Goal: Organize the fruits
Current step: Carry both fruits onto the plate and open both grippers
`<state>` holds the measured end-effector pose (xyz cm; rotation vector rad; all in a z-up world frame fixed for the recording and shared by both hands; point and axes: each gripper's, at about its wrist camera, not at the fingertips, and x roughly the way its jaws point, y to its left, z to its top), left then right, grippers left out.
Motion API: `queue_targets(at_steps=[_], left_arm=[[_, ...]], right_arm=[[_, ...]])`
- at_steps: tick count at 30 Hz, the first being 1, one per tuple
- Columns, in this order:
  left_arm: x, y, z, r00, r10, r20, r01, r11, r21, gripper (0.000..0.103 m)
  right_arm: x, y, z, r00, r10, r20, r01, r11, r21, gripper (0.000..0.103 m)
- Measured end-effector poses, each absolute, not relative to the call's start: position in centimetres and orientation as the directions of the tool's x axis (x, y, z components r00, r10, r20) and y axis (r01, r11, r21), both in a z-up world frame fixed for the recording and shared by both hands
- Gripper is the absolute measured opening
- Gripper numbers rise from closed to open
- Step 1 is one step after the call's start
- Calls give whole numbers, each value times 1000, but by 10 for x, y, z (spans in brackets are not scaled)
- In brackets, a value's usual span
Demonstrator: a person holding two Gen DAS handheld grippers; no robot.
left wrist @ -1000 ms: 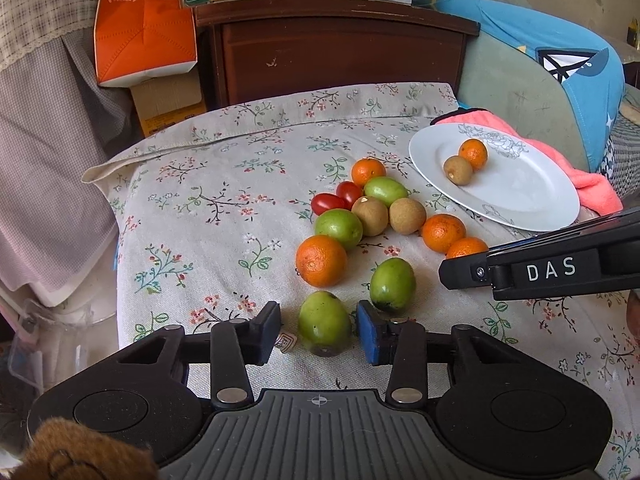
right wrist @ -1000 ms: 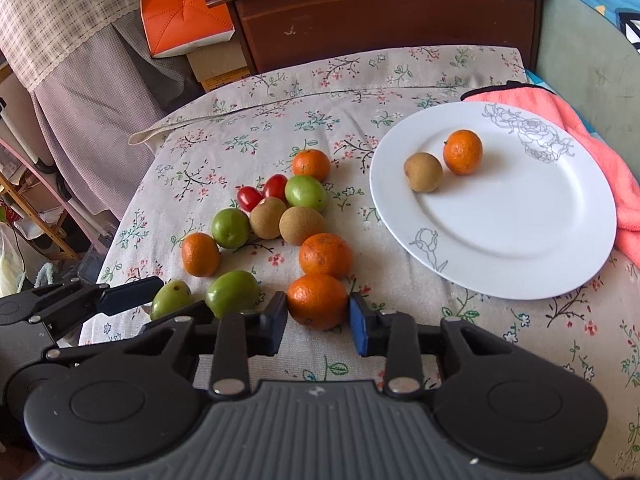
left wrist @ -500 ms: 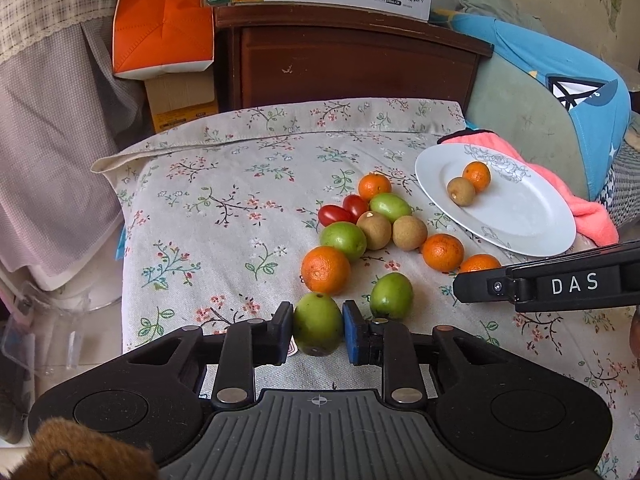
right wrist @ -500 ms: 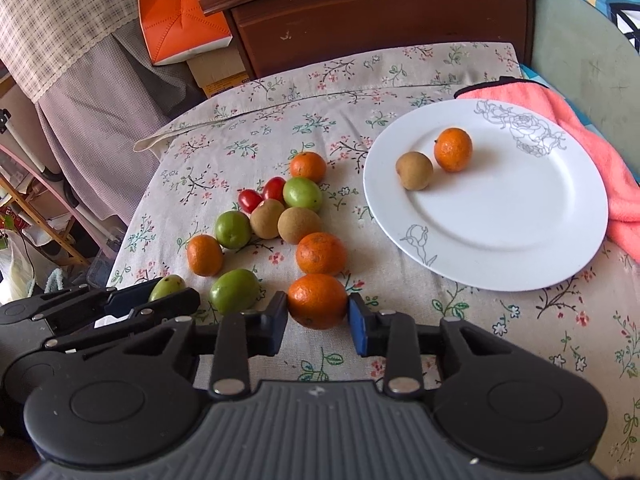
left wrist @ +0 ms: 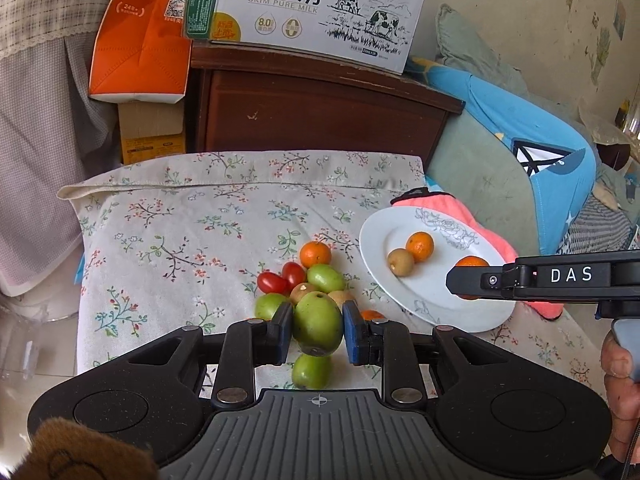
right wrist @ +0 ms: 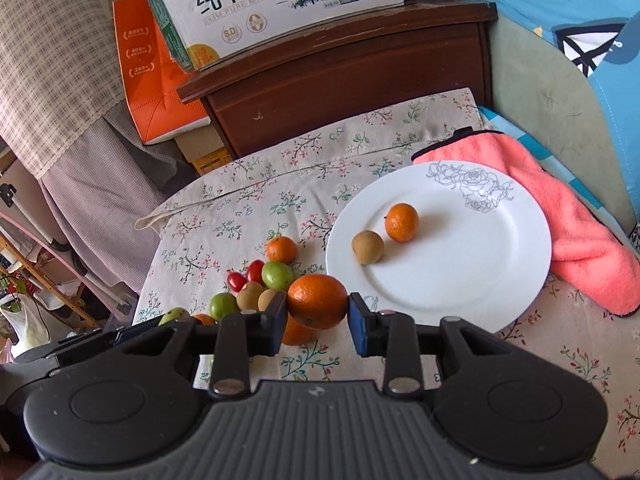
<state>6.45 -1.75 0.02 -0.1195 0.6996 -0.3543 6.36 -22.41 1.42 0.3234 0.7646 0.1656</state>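
Note:
My left gripper [left wrist: 316,326] is shut on a green fruit [left wrist: 317,323] and holds it above the floral cloth [left wrist: 180,216]. My right gripper [right wrist: 318,310] is shut on an orange [right wrist: 317,301], lifted near the front edge of the white plate [right wrist: 480,272]. The plate also shows in the left wrist view [left wrist: 452,312], with the right gripper [left wrist: 460,280] over it. The plate holds a small orange [right wrist: 401,222] and a brown fruit [right wrist: 367,247]. Several loose fruits lie on the cloth: oranges, green fruits, brown fruits and two red tomatoes [right wrist: 245,276].
A pink towel [right wrist: 560,216] lies under the plate's right side. A wooden cabinet [right wrist: 352,76] with a milk carton box [right wrist: 276,4] stands behind the cloth. An orange box [left wrist: 140,36] is at the back left. A blue and green cushion [left wrist: 520,160] is at the right.
Both grippers have lifted their fruit off the cloth. The right gripper has carried its orange toward the plate. The left gripper closed on the green fruit and raised it.

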Motion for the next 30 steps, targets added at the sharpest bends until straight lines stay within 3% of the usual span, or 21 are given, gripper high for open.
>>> queue_targets(at_steps=[15, 30], left_arm=[[105, -101, -1, 615, -481, -624, 450, 865, -222, 24], [130, -118, -10, 585, -506, -634, 443, 854, -273, 26]], right_arm=[[88, -294, 4, 702, 153, -696, 173, 911, 375, 32], [98, -311, -18, 656, 142, -742, 271, 873, 406, 35]])
